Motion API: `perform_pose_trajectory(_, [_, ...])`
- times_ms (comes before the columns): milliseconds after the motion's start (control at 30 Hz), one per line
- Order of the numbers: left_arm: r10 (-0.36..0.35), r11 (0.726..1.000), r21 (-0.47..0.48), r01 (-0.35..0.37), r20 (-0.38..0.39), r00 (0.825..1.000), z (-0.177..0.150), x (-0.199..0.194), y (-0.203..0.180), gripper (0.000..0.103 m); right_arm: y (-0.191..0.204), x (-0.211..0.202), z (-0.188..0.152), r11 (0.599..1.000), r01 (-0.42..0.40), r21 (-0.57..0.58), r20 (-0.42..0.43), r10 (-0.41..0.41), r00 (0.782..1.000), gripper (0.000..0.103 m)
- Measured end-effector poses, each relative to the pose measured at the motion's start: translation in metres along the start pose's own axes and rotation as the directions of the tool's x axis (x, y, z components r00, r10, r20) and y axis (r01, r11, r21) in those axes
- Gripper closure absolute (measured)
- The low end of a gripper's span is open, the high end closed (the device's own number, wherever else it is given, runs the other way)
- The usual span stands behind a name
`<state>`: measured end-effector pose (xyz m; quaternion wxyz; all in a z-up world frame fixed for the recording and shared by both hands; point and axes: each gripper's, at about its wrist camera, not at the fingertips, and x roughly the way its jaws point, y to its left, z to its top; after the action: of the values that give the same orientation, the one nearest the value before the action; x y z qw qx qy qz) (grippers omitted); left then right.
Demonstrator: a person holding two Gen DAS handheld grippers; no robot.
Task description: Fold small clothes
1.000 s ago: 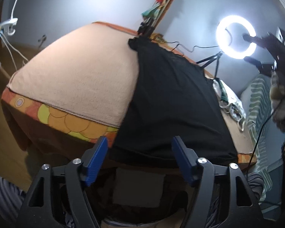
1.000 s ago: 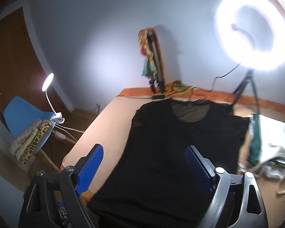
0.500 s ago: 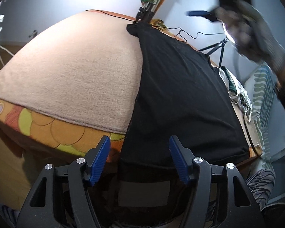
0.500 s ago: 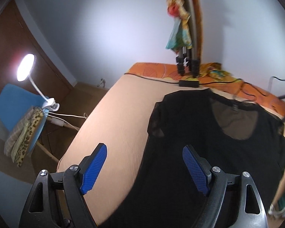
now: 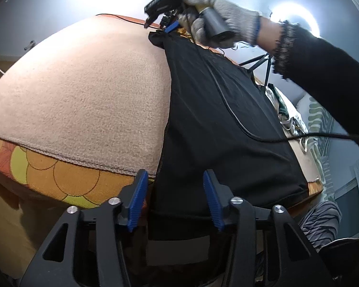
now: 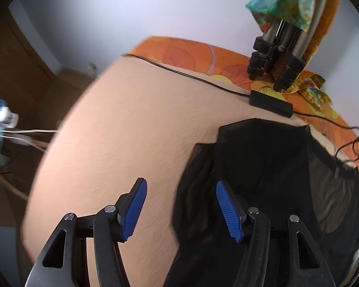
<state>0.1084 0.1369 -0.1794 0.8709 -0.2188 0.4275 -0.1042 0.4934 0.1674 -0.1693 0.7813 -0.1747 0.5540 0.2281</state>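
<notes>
A black top (image 5: 217, 110) lies flat on the beige blanket (image 5: 83, 95) covering the counter. The left hand-held gripper (image 5: 174, 192) sits at the top's near hem corner, jaws apart and just closing, fabric between them, pads not pressing. The right hand-held gripper (image 6: 179, 208) hovers over the top's sleeve edge near the tripod (image 6: 275, 64), jaws apart, just closing.
</notes>
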Motion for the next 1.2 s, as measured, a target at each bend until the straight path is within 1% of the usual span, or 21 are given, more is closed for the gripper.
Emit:
perform_pose_trajectory(33, [-0.013,1.000,-0.011,0.013,0.000,1.000,0.000,0.001,0.002,0.071,-0.001,0.006,0.002,1.000,0.021,-0.008,-0.012,-0.021,1.000,0.044])
perform_pose_trajectory(67, [-0.020,1.000,-0.020,0.020,0.001,1.000,0.001,0.001,0.005,0.074,-0.002,0.012,0.005,0.999,0.048,-0.018,-0.024,-0.048,0.999,0.049])
perform_pose_trajectory(100, [-0.025,0.999,-0.025,0.025,-0.001,1.000,0.001,0.002,0.006,0.079,-0.003,0.016,0.006,0.998,0.058,-0.022,-0.030,-0.058,0.998,0.054])
perform_pose_trajectory(133, [-0.036,0.999,-0.033,0.036,-0.003,0.999,0.001,0.002,0.008,0.085,-0.005,0.019,0.007,0.998,0.064,-0.028,-0.040,-0.065,0.997,0.057])
perform_pose_trajectory(167, [-0.044,0.998,-0.039,0.044,-0.006,0.999,0.001,0.004,0.008,0.088,-0.008,0.023,0.009,0.997,0.067,-0.033,-0.043,-0.068,0.997,0.062])
perform_pose_trajectory(200, [-0.057,0.997,-0.047,0.056,-0.013,0.998,0.001,0.005,0.009,0.093,-0.009,0.024,0.009,0.997,0.066,-0.039,-0.037,-0.067,0.997,0.063])
perform_pose_trajectory(233, [-0.075,0.995,-0.059,0.074,-0.018,0.997,0.000,0.006,0.010,0.093,-0.010,0.024,0.009,0.997,0.064,-0.047,-0.032,-0.066,0.997,0.068])
perform_pose_trajectory(267, [-0.088,0.994,-0.071,0.087,-0.012,0.996,0.000,0.006,0.012,0.094,-0.010,0.022,0.009,0.996,0.066,-0.056,-0.025,-0.068,0.997,0.078])
perform_pose_trajectory(300, [-0.097,0.992,-0.081,0.096,-0.015,0.995,0.000,0.007,0.013,0.097,-0.011,0.022,0.010,0.996,0.071,-0.061,-0.022,-0.072,0.997,0.091])
perform_pose_trajectory(367, [-0.118,0.988,-0.101,0.116,-0.015,0.993,0.001,0.007,0.016,0.098,-0.016,0.019,0.009,0.996,0.069,-0.056,-0.010,-0.070,0.997,0.101])
perform_pose_trajectory(400, [-0.121,0.988,-0.100,0.119,-0.014,0.993,0.001,0.006,0.016,0.099,-0.020,0.016,0.009,0.997,0.065,-0.047,0.003,-0.065,0.998,0.102])
perform_pose_trajectory(433, [-0.121,0.989,-0.091,0.120,-0.011,0.993,0.001,0.005,0.014,0.099,-0.022,0.014,0.010,0.997,0.061,-0.039,0.012,-0.061,0.998,0.103])
perform_pose_trajectory(533, [-0.136,0.988,-0.070,0.136,0.002,0.991,0.001,0.001,0.009,0.100,-0.034,-0.002,0.012,1.000,0.016,-0.004,0.057,-0.015,0.998,0.103])
perform_pose_trajectory(700, [-0.153,0.987,-0.054,0.153,0.007,0.988,0.007,-0.001,-0.005,0.100,-0.062,-0.032,0.009,0.998,-0.051,0.032,0.135,0.047,0.990,0.103])
perform_pose_trajectory(767, [-0.158,0.986,-0.044,0.159,0.010,0.987,0.009,-0.002,-0.012,0.100,-0.070,-0.039,0.008,0.998,-0.059,0.030,0.159,0.054,0.986,0.103])
perform_pose_trajectory(867, [-0.150,0.989,0.013,0.150,0.007,0.989,0.010,-0.003,-0.029,0.100,-0.075,-0.051,0.001,0.998,-0.063,0.014,0.189,0.060,0.980,0.103])
perform_pose_trajectory(900, [-0.156,0.987,0.028,0.156,0.002,0.988,0.011,-0.002,-0.034,0.100,-0.071,-0.052,0.001,0.998,-0.064,0.015,0.197,0.060,0.978,0.103])
perform_pose_trajectory(1000, [-0.168,0.983,0.074,0.169,-0.017,0.986,0.011,0.002,-0.051,0.100,-0.086,-0.063,-0.012,0.997,-0.079,0.028,0.229,0.070,0.971,0.103])
perform_pose_trajectory(1067, [-0.179,0.978,0.104,0.181,-0.034,0.983,0.011,0.007,-0.062,0.100,-0.107,-0.069,-0.026,0.994,-0.089,0.057,0.253,0.072,0.965,0.103])
perform_pose_trajectory(1133, [-0.184,0.973,0.135,0.189,-0.050,0.982,0.010,0.010,-0.071,0.101,-0.121,-0.065,-0.036,0.991,-0.096,0.089,0.268,0.069,0.961,0.103])
perform_pose_trajectory(1200, [-0.165,0.968,0.181,0.171,-0.048,0.985,0.007,0.008,-0.081,0.101,-0.144,-0.061,-0.052,0.985,-0.104,0.136,0.270,0.064,0.961,0.103])
